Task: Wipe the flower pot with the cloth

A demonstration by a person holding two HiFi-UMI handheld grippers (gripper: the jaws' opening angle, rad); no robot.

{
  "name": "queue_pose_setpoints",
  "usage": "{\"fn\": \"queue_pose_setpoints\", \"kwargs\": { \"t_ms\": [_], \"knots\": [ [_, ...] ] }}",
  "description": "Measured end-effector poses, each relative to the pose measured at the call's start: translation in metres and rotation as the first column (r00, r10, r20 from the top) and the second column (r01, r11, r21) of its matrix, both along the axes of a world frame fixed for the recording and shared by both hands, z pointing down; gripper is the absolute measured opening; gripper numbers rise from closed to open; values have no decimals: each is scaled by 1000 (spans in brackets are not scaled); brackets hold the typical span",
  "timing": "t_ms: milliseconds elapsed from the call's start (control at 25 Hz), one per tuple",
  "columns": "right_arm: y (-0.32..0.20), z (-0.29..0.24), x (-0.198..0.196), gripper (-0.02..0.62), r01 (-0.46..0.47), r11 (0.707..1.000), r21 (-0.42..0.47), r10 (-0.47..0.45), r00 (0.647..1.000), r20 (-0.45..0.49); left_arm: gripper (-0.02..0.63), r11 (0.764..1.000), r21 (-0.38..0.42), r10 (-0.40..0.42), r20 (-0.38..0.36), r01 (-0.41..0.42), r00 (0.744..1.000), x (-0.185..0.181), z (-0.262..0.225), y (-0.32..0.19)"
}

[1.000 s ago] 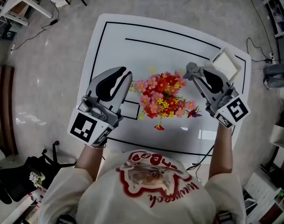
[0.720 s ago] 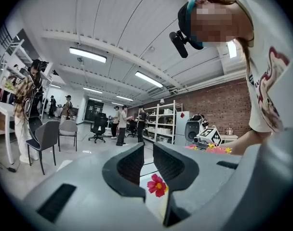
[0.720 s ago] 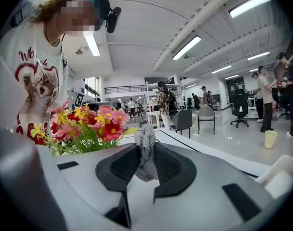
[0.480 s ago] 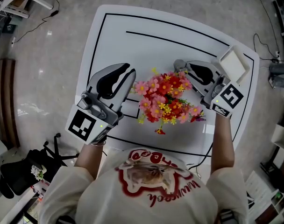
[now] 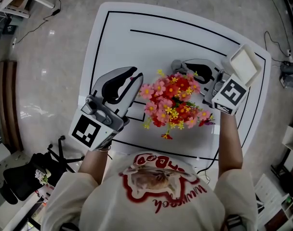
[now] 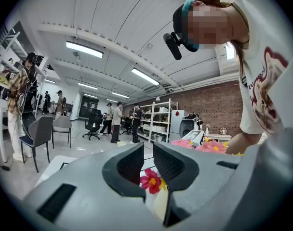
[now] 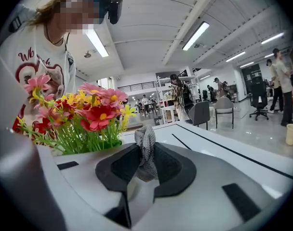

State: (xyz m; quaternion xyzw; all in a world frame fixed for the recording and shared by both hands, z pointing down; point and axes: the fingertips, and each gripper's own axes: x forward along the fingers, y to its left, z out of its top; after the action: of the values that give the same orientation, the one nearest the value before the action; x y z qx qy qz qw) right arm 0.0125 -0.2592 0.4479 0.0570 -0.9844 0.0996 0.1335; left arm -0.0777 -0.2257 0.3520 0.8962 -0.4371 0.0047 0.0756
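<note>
White bench (image 5: 151,28); flower pot (image 6: 159,202) stands mid-bench under its flowers (image 5: 173,102). Left claw (image 5: 136,78) is closed on what reads as the pot's rim. Right claw (image 5: 181,66) pinches the grey cloth (image 7: 146,143) beside the blooms. Step, as judged: bringing cloth to pot. Next: lower it below the foliage onto the pot wall.

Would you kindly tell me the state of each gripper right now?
Left tongs: closed; a grip cannot be told.
Right tongs: closed on the cloth.
</note>
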Motion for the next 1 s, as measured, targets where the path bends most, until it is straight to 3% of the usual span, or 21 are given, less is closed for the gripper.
{"fn": "queue_pose_setpoints", "kwargs": {
  "t_ms": [160,480,1000],
  "knots": [
    [2,3,-6,78,26,999,-20,-26,1000,12,63,1000,-7,-10,13,10,1000,-2,1,2],
    [8,16,-7,75,54,996,-69,-55,999,0,63,998,-30,-60,-35,59,998,-17,2,4],
    [12,17,3,75,33,998,-53,-34,999,-9,63,996,-18,-87,-28,87,996,-28,-3,15]
  ]
}}
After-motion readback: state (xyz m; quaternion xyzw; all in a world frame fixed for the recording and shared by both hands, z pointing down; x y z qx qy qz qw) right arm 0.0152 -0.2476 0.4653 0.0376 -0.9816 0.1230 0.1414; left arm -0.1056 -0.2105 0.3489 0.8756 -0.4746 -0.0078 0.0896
